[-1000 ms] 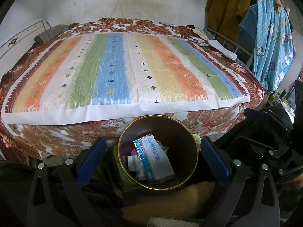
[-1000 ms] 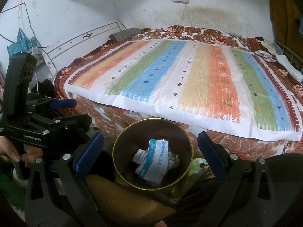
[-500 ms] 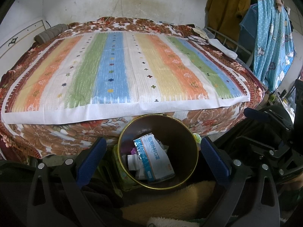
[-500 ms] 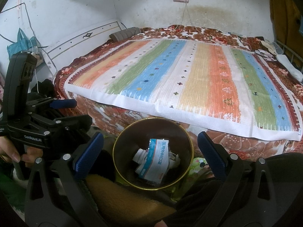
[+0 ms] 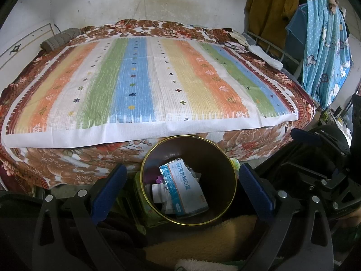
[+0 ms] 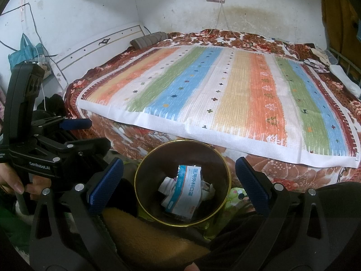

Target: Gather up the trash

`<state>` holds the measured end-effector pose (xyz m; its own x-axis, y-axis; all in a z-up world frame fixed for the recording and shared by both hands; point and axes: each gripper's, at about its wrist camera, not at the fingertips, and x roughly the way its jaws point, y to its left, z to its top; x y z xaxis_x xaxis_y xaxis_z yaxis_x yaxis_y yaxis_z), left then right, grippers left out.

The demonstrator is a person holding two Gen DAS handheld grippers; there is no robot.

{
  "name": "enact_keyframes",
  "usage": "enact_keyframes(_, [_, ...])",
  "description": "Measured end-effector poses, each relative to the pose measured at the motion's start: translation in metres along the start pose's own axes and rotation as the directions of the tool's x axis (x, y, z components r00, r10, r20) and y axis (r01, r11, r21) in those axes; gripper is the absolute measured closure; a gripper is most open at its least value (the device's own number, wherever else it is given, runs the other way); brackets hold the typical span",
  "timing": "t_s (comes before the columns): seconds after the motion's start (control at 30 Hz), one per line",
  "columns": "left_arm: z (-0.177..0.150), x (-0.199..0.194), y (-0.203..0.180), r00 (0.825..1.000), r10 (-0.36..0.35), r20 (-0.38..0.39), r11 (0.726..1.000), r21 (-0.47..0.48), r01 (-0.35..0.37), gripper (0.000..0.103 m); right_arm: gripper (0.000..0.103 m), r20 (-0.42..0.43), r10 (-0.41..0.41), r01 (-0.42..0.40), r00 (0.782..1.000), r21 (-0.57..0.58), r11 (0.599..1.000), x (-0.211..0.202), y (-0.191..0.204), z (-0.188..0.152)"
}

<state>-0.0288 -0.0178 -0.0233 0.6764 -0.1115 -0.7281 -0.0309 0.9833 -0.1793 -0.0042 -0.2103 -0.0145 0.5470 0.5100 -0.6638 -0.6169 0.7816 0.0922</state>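
Left tool (image 5: 180,178) spread wide and empty, blue pads (image 5: 108,187) flanking the bin (image 5: 221,158) from above, tilted down toward its mouth. Right tool (image 6: 179,178) likewise released, nothing between its fingers, poised over the same bin from the other side. Seen in the right wrist view at far left: the left tool's black body, gripped by a hand (image 6: 15,180).

Inside the bin, trash: a white-and-blue packet (image 5: 183,188) lying on crumpled paper scraps (image 6: 168,184), well below the gold rim. Tan fleece (image 5: 203,241) close against the near rim; a green patterned bag (image 6: 237,195) just beside the bin.

Beyond, the bed edge right behind the far rim, striped mat (image 5: 144,85) flat across the bed (image 5: 67,164). Blue curtain (image 5: 325,45) hanging at the bed's right side.
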Motion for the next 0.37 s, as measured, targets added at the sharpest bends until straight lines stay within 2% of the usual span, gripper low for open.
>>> enact_keyframes(0.2, [0.002,0.001,0.0,1.0,0.0,-0.004,1.0,0.0,0.0,0.006,0.009,-0.001,0.0,0.0,1.0,0.0,1.0,0.0,0.0,0.0])
enact_keyframes(0.37, [-0.009,-0.003,0.001,1.0,-0.006,-0.014,1.0,-0.003,0.005,0.006,0.009,-0.001,0.001,-0.001,1.0,0.0,1.0,0.0,-0.001,0.001])
